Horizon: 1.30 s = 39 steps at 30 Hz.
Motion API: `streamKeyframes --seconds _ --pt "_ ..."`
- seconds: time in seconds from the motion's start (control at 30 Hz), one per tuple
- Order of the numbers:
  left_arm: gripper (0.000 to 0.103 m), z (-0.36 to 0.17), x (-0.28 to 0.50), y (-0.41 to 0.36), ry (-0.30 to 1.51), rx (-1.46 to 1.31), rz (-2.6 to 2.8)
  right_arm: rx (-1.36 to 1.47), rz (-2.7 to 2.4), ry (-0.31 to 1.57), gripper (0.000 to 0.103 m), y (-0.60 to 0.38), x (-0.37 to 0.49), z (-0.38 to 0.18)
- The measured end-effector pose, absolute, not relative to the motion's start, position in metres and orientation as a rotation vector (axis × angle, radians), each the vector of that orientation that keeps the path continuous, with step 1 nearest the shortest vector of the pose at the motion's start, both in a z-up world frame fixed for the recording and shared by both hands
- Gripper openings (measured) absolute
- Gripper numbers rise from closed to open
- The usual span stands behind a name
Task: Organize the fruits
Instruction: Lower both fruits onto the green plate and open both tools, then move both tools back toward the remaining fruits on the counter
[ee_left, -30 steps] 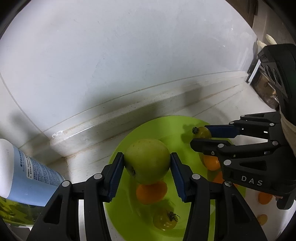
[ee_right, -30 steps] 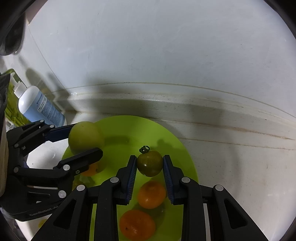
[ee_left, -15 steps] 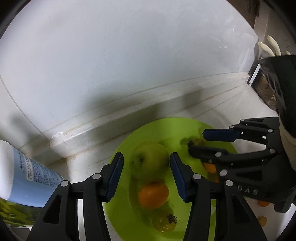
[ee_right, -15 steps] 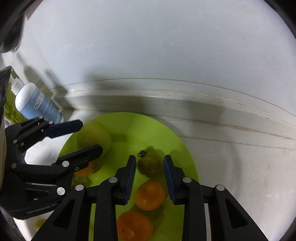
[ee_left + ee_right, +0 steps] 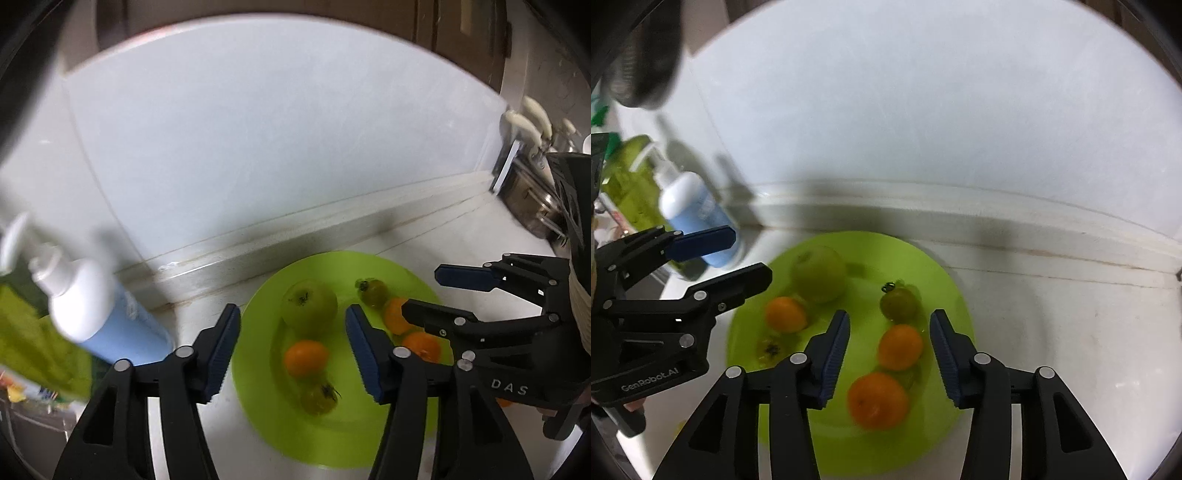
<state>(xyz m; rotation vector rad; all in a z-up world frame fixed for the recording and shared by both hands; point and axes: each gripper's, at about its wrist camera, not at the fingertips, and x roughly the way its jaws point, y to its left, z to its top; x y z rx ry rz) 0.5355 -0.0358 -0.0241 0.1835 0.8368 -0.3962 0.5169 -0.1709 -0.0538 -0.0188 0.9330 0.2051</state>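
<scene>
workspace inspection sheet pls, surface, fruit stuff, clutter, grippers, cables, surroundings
surface: white counter, stained seam along the raised back ledge.
job's things: green plate holds a green apple, two small green tomatoes and three oranges; further orange bits behind the right gripper, unclear.
clutter: blue pump bottle left of the plate, green packaging behind it.
grippers: left gripper and right gripper have both just been opening; jaws stand clear of the fruit, nothing held.
cables: nothing seen.
surroundings: white wall, metal sink and tap handles at far right in the left wrist view.
</scene>
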Motion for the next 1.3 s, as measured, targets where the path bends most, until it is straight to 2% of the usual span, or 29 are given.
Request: streamKeyframes --seconds 0.27,0.57,0.67,0.93,1.3 --pt "0.071 0.017 0.479 -0.012 0.742 0.156 -0.346 -0.035 0.188 0.779 0.064 -0.160 0.458 -0.009" --pt "0.077 0.041 0.424 0.012 0.675 0.133 -0.316 -0.063 0.145 0.647 0.069 -0.154 0.400 0.025" --pt "0.080 0.046 0.407 0.016 0.645 0.136 -0.298 -0.076 0.138 0.614 0.070 -0.152 0.381 0.034" --pt "0.081 0.044 0.368 0.027 0.636 0.121 -0.277 -0.078 0.123 0.582 0.070 -0.144 0.343 0.031" --pt "0.081 0.010 0.337 0.031 0.683 0.129 -0.271 -0.076 0.099 0.632 0.070 -0.145 0.308 0.001"
